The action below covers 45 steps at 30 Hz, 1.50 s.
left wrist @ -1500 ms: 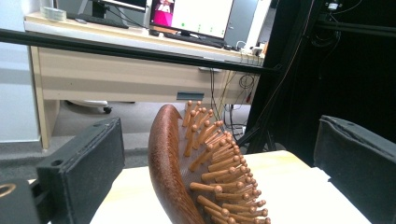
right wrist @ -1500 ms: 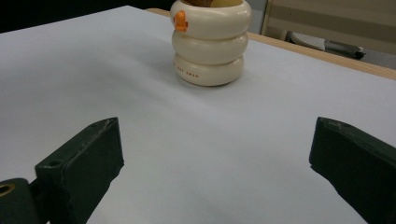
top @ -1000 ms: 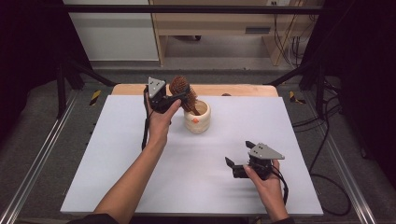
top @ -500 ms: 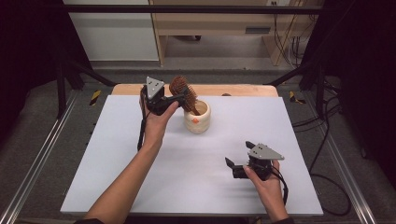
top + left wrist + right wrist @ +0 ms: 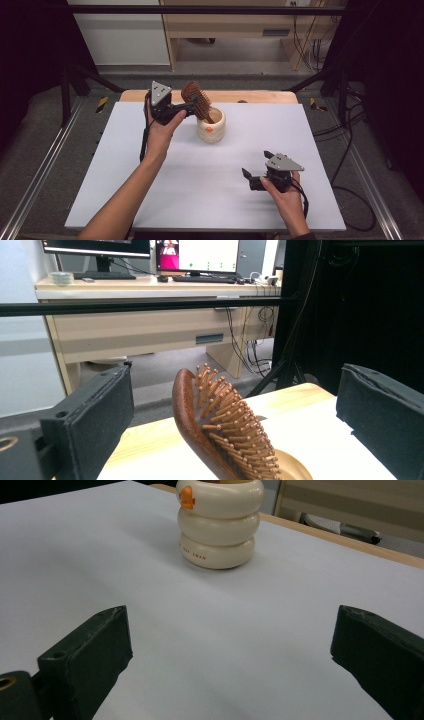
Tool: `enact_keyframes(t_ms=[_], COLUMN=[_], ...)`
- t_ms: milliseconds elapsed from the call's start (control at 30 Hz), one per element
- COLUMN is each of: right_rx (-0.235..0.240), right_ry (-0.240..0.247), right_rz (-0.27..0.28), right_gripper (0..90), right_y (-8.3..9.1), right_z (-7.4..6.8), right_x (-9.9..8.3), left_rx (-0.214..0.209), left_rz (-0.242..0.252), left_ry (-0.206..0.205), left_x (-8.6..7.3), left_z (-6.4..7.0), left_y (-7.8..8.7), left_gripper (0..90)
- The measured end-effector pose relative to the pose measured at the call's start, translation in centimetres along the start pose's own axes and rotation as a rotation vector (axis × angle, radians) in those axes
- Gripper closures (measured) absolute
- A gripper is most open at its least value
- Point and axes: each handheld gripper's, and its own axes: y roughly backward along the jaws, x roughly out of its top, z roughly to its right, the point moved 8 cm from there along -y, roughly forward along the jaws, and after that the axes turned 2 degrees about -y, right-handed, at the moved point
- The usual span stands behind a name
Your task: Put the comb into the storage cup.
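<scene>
1. Our left gripper (image 5: 192,106), in the upper left of the high view, has its jaws spread wide on either side of the wooden hairbrush (image 5: 196,100), touching it with neither pad as far as the left gripper view shows.
2. Our right gripper (image 5: 247,176), low and right of centre in the high view, also has its jaws apart, with nothing between them.
3. The hairbrush (image 5: 220,425) stands tilted with its handle down inside the cream cup (image 5: 211,125), head and pins sticking up above the rim, just above the middle of the frame.
4. We judge the brush light and stiff; its polished back looks slippery, so we would pinch across the edges of the head, clear of the pins.
5. The cup (image 5: 219,522) looks like glazed ceramic, breakable and easy to tip.
6. It bears an orange mark near the rim and small lettering low down, too small for us to read surely.
</scene>
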Motion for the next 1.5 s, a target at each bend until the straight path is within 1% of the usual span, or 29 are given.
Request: enact_keyframes(t_ms=[100,167,267,400,500,733,767,833,900,1033,1100,1133,1233,1333,1433,1500], right_rx=[0.003,0.009,0.004,0.007,0.014,0.02,0.02,0.02,0.023,0.016,0.015,0.015,0.014,0.018,0.017,0.018], right_ry=[-0.006,-0.015,-0.02,-0.031,-0.034,-0.035,-0.036,-0.033,-0.032,-0.025,-0.03,-0.03,-0.03,-0.028,-0.018,-0.02], right_rz=[0.0,0.0,-0.001,0.005,0.006,0.001,0.001,-0.001,-0.002,-0.002,-0.001,-0.002,0.0,-0.003,-0.004,-0.004], right_gripper=[3.1,3.1,3.0,2.9,3.1,3.4,3.4,3.6,3.7,4.1,4.0,4.0,4.2,4.4,5.2,5.3], right_y=[0.0,0.0,0.0,0.2,0.2,0.2,0.2,0.2,0.2,0.2,0.3,0.3,0.4,0.4,0.5,0.5], right_z=[0.1,0.1,0.3,0.3,0.3,0.3,0.3,0.3,0.3,0.3,0.4,0.4,0.5,0.5,0.4,0.4], right_x=[0.0,0.0,0.0,0.0,0.0,0.0,0.0,0.0,0.0,0.0,0.0,0.0,0.0,0.0,0.0,0.0], left_rx=[-0.008,-0.016,-0.02,-0.02,-0.024,-0.04,-0.044,-0.048,-0.053,-0.053,-0.047,-0.047,-0.046,-0.04,-0.031,-0.026], left_rz=[-0.005,-0.01,-0.017,-0.011,-0.015,-0.008,-0.009,-0.006,-0.008,-0.017,-0.018,-0.013,-0.008,0.003,0.004,0.001], left_ry=[0.014,0.014,0.018,0.021,0.023,0.008,0.005,0.011,0.003,-0.004,-0.001,0.014,0.023,0.048,0.046,0.033], left_x=[0.0,0.0,0.0,0.3,0.4,0.7,0.8,0.8,0.7,0.4,0.5,0.6,0.8,0.8,0.7,0.6], left_z=[0.0,0.0,-0.1,-0.2,-0.2,-0.4,-0.4,-0.5,-0.6,-1.0,-1.4,-1.5,-2.0,-2.6,-3.1,-3.5], left_y=[0.3,0.4,0.6,1.0,1.3,2.3,2.4,2.8,3.2,4.0,4.5,4.7,5.5,6.4,7.2,7.7], left_gripper=[2.1,2.0,2.0,2.0,1.9,1.9,1.8,1.8,1.8,1.8,1.9,1.9,2.0,2.0,2.0,2.0])
